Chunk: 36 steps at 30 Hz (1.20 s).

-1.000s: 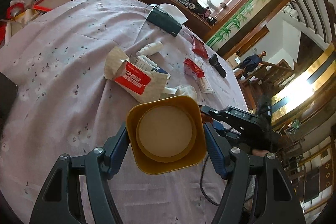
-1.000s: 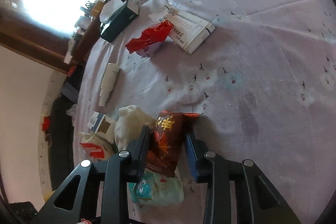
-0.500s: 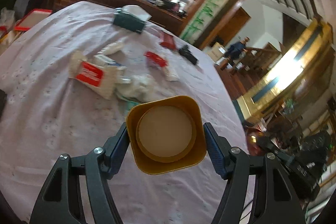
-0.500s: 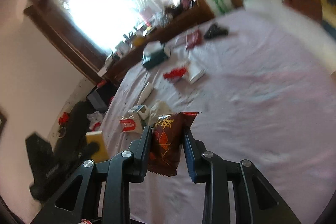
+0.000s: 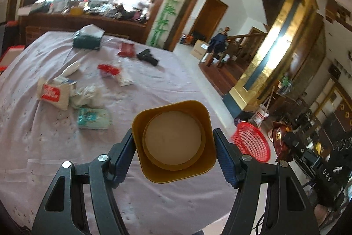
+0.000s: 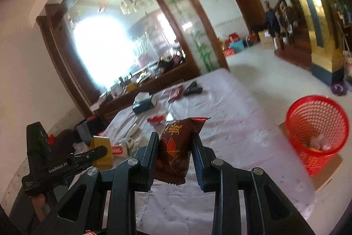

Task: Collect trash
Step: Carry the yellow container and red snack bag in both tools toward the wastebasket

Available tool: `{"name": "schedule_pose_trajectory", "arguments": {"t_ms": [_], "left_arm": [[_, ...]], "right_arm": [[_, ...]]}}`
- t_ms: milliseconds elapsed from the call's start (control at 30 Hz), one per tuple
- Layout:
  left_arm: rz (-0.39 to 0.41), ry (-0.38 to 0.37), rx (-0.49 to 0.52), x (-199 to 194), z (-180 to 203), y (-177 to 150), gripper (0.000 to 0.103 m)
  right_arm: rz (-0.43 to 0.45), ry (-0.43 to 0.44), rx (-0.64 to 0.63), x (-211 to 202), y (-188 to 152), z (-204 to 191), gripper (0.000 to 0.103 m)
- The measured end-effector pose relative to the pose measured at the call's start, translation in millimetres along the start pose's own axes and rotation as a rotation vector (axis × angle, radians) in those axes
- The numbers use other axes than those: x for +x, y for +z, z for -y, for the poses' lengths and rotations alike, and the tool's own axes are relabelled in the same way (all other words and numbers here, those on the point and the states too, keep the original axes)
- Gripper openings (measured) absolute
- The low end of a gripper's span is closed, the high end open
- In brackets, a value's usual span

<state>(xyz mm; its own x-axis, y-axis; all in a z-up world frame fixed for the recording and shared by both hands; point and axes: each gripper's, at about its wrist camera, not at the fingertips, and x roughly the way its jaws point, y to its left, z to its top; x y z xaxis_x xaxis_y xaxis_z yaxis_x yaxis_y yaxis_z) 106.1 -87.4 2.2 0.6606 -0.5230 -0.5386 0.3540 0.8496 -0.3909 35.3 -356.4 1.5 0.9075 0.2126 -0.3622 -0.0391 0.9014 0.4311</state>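
My left gripper is shut on a yellow square cup with a pale round inside, held above the near part of the lilac-clothed table. My right gripper is shut on a dark red snack packet, lifted over the table. A red mesh waste basket stands on a cardboard box to the right of the table, with some trash inside; the left wrist view also catches the basket. In the right wrist view the left gripper with the cup appears at lower left.
Left on the table: a white and red bag, crumpled tissue, a teal and white packet, a red wrapper, a green tissue box, a dark red packet, a black pistol-shaped object. A cluttered sideboard stands behind.
Both grippers have risen and swung right, away from the trash pile, each keeping its hold. The red basket has come into both views.
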Motion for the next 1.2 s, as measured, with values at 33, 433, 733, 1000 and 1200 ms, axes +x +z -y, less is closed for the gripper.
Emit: {"name": "schedule_pose_trajectory", "arguments": {"t_ms": [33, 433, 733, 1000, 1200], "left_arm": [[0.009, -0.002, 0.017, -2.8, 7.8, 0.3, 0.068], [-0.015, -0.051, 0.078, 0.7, 42.2, -7.0, 0.068], [-0.063, 0.011, 0.002, 16.1, 0.4, -13.8, 0.068], [-0.083, 0.004, -0.016, 24.4, -10.6, -15.9, 0.068], [-0.092, -0.013, -0.006, 24.3, -7.4, -16.4, 0.068]], "right_arm": [[0.02, -0.01, -0.006, -8.5, 1.3, 0.6, 0.031], [0.069, -0.028, -0.009, -27.6, -2.2, 19.8, 0.016], [-0.076, 0.111, 0.124, 33.3, -30.3, 59.5, 0.01], [-0.156, 0.118, 0.018, 24.0, -43.0, 50.3, 0.048], [-0.349, 0.259, -0.176, 12.0, -73.4, 31.3, 0.055]]}}
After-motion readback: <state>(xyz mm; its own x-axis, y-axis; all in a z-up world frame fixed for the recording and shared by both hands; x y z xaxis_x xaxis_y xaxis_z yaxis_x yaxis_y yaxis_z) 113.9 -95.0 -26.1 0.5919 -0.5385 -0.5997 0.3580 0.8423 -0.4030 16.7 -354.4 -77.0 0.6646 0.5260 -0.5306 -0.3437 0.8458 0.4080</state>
